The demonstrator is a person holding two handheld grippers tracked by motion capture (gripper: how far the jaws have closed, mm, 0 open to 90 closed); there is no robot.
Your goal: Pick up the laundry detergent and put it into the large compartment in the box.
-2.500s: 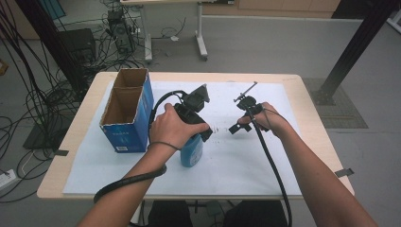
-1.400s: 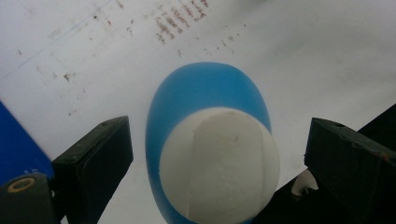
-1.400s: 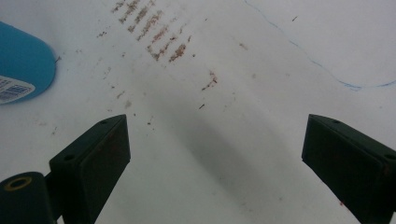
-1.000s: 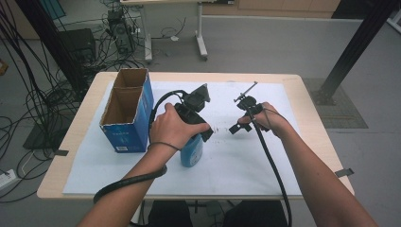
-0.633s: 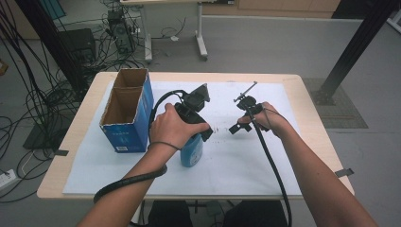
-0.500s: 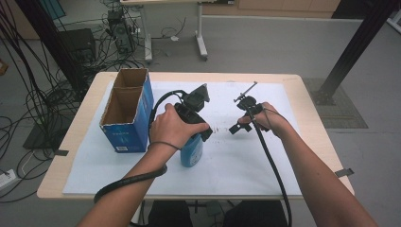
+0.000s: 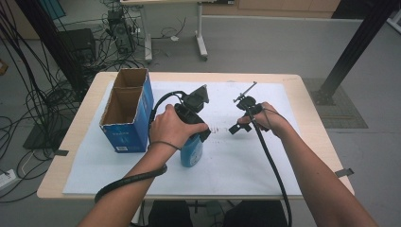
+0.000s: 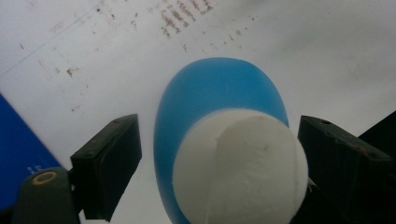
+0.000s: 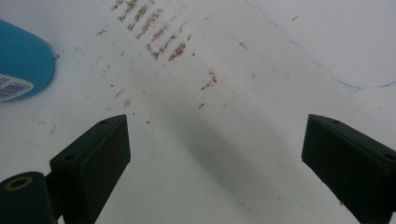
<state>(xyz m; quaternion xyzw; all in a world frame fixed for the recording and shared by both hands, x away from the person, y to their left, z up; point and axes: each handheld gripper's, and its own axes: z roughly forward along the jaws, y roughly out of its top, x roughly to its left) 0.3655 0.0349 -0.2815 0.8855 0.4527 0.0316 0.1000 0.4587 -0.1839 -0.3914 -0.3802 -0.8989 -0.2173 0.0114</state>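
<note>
Closing in on the blue bottle (image 7: 191, 150), I have the left gripper (image 8: 205, 163) poised straight over its white cap (image 8: 243, 163), looking down the length of it. The bottle is my landmark: it stands upright on the white paper sheet (image 7: 236, 161) that covers the table (image 7: 307, 99), just right of the open blue carton (image 7: 125, 113) and apart from it.

Left tongs: jaws have just been closing, with the cap between them. The right-hand pad in that view looks up against the cap's edge; the left-hand pad stands clear of it, with a gap of paper showing. So I read it as not yet clenched, bracketing the cap rather than gripping. Coming from above makes sense to me: the cap is the narrow part, the body below is wider than the jaws would like.

Right gripper (image 9: 215, 158): jaws spread wide, nothing between them, only stained paper beneath. In the right gripper view the bottle's blue flank and label (image 9: 18, 65) sit off at the upper left, well apart. In the high view, the right hand (image 7: 265, 120) hovers to the right of the bottle, beyond the brown smudges (image 7: 220, 128). My guess is it waits there as the free hand, out of the way, ready to steady the body once the cap is caught.

Carton's two compartments are open on top, beside the bottle.
</note>
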